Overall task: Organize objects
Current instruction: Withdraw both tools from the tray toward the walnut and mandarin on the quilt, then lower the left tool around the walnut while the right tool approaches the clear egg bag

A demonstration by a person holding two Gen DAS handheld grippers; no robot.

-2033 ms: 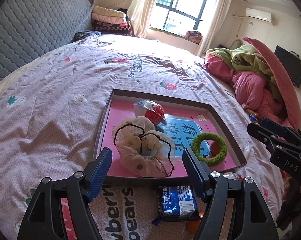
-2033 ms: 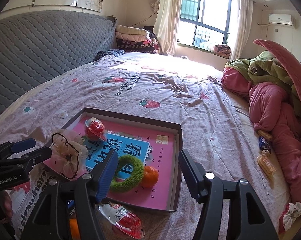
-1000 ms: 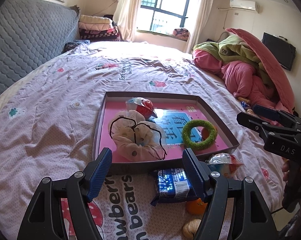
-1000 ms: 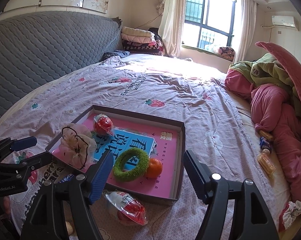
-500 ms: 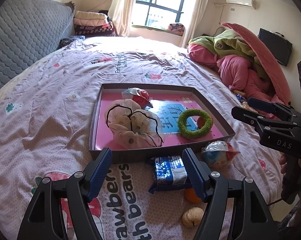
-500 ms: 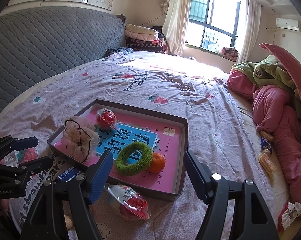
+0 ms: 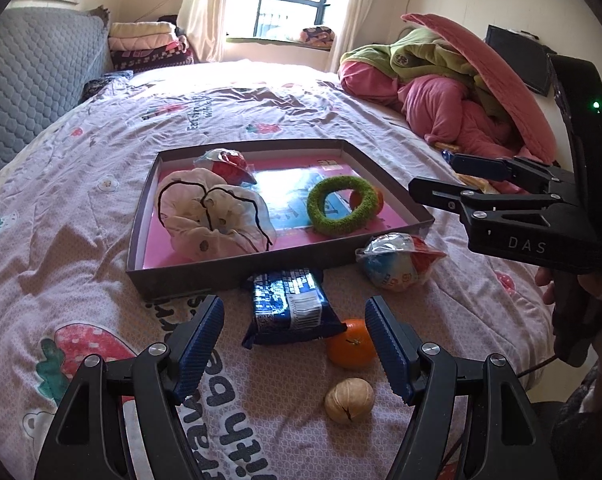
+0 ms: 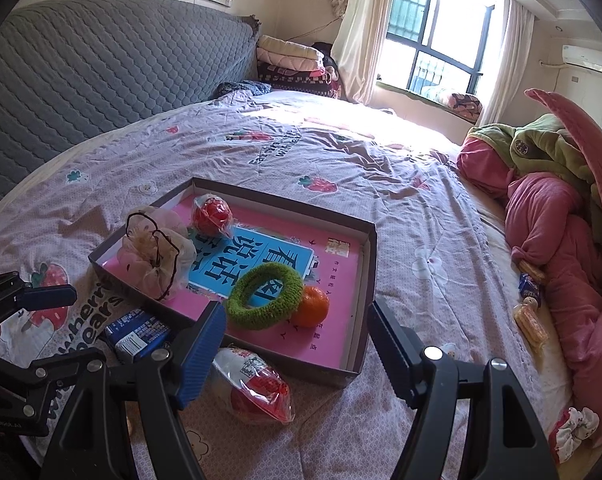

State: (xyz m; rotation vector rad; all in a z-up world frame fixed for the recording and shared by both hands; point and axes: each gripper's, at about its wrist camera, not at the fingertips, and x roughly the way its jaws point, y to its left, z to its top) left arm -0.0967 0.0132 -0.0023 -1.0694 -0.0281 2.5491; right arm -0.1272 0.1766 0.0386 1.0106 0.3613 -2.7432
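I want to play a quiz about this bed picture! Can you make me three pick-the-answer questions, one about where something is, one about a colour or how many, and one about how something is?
1. Where is the green ring?
A. inside the box
B. on the bedspread
C. in a gripper

2. How many oranges show in the left wrist view?
A. one
B. two
C. four

3. How is the left gripper?
A. shut on the walnut
B. shut on the blue packet
C. open and empty

Answers: 1 A, it lies on the pink floor of the box. 2 B, one orange on the bedspread, one in the box. 3 C, its jaws stand apart, nothing gripped.
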